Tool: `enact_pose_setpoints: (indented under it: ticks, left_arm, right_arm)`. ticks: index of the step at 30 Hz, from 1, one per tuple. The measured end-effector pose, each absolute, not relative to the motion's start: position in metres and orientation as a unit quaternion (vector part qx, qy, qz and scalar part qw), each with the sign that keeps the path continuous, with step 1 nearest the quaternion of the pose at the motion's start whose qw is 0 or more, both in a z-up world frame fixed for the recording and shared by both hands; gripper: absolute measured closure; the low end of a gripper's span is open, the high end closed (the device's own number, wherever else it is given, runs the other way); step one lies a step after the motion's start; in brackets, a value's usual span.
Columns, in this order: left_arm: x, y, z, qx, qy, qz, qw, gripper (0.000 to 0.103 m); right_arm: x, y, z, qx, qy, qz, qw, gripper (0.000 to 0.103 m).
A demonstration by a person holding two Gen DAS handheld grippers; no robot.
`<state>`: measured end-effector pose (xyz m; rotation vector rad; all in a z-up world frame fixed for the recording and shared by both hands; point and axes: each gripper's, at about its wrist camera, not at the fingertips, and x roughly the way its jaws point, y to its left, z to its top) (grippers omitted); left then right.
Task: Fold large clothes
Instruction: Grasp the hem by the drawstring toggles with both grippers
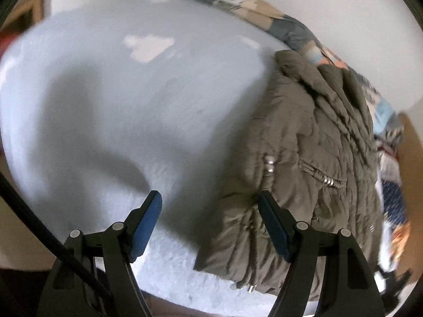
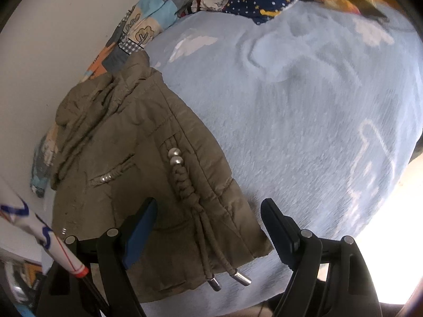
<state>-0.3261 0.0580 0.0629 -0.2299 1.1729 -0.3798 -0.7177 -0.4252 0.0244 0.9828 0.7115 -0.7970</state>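
jacket [image 2: 137, 174] folded on bed [image 2: 304, 132] | left hand-held gripper [image 1: 210, 203], right hand-held gripper [image 2: 208, 211] — both wide apart, empty | risk (my guess): snagged drawcord [image 2: 219, 259] — fold undone

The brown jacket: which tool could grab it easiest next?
Probably the right tool: the jacket's corner and drawstrings lie between its open jaws. The left tool mostly faces the blue blanket.

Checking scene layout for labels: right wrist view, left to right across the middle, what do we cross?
White wall → patchwork quilt bunched along the wall → folded olive jacket with its braided drawstring → light blue fleece blanket out to the right edge.
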Motion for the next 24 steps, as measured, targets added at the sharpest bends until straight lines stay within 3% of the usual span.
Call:
enact_pose_setpoints:
  ticks: [10,24]
  left_arm:
    - [-0.334,0.092,0.043,-0.215,0.586,-0.183,0.759,0.029]
    - [-0.338,0.066,0.039,-0.221,0.594,-0.249,0.732,0.029]
  right_arm:
    - [-0.732,-0.433,0.015,0.498,0.302,-0.359,0.729,0.019]
    - [-0.717,-0.431,0.002,0.516,0.312,-0.329,0.727,0.019]
